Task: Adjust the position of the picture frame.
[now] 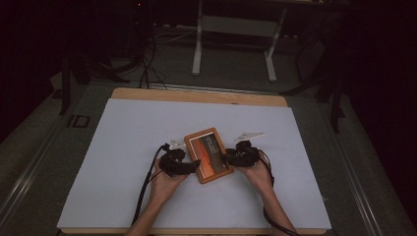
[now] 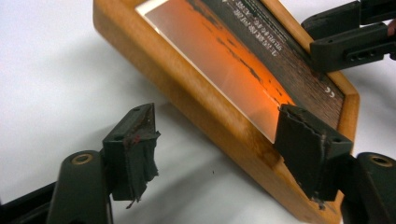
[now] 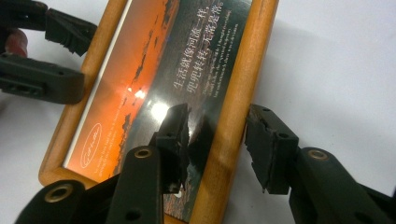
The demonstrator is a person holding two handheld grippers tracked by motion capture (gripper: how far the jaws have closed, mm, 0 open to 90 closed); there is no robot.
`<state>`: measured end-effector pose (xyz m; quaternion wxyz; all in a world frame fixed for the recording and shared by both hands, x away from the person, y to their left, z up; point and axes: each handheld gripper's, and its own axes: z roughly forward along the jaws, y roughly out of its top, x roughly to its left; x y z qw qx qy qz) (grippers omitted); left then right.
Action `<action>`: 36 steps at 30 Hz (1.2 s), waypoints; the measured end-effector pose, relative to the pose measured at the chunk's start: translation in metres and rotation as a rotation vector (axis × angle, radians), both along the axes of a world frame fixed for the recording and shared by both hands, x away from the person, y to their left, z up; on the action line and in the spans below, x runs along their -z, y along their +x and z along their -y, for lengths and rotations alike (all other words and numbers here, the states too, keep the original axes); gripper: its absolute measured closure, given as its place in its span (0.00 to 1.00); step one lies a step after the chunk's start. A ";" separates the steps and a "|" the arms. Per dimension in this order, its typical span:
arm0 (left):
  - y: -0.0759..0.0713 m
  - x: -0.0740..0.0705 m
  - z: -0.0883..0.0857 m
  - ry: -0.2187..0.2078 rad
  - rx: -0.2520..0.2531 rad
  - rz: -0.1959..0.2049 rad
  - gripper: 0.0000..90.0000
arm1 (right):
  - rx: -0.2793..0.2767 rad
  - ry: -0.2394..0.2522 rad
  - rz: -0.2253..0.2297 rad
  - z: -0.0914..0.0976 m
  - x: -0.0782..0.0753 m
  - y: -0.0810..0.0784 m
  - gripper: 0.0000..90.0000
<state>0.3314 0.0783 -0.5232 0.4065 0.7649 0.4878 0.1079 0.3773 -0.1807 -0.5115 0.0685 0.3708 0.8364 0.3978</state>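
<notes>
A wooden picture frame (image 1: 209, 155) with an orange sunset print and white lettering lies on the white sheet (image 1: 123, 147) near the table's front middle. My left gripper (image 1: 196, 164) is at its left long side. In the left gripper view its jaws (image 2: 217, 121) stand open across that wooden edge (image 2: 201, 107), one pad over the glass and the other off the frame above the sheet. My right gripper (image 1: 223, 158) is at the frame's right side. Its jaws (image 3: 218, 114) are open astride the right rail (image 3: 233, 107), the inner pad over the glass and the outer pad beside the rail.
The white sheet covers a wooden table (image 1: 196, 96) with bare wood along the far edge. A white-legged stand (image 1: 233, 44) and cables (image 1: 147, 64) are on the dark floor beyond. Both forearms come in from the front edge.
</notes>
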 end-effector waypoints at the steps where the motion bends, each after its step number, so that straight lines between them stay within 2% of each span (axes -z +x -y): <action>1: 0.001 0.001 0.001 0.005 0.003 -0.004 0.36 | -0.002 -0.006 0.003 -0.001 -0.001 0.000 0.66; 8: 0.003 0.002 -0.002 -0.024 0.011 -0.020 0.38 | -0.007 0.000 0.002 0.001 -0.003 -0.001 0.67; 12: 0.005 0.002 -0.004 -0.039 0.026 -0.028 0.41 | -0.011 -0.004 -0.011 -0.001 -0.001 0.003 0.63; 17: 0.006 0.004 -0.006 -0.061 0.032 -0.039 0.42 | -0.004 0.057 -0.075 -0.003 0.004 0.014 0.56; 22: 0.007 0.004 -0.008 -0.069 0.029 -0.052 0.43 | -0.015 0.078 -0.131 -0.004 0.004 0.020 0.51; 28: 0.009 0.004 -0.011 -0.077 0.023 -0.064 0.44 | -0.030 0.112 -0.174 -0.004 0.005 0.025 0.49; 36: 0.012 0.007 -0.017 -0.116 0.020 -0.099 0.45 | -0.021 0.122 -0.154 -0.003 0.000 0.022 0.56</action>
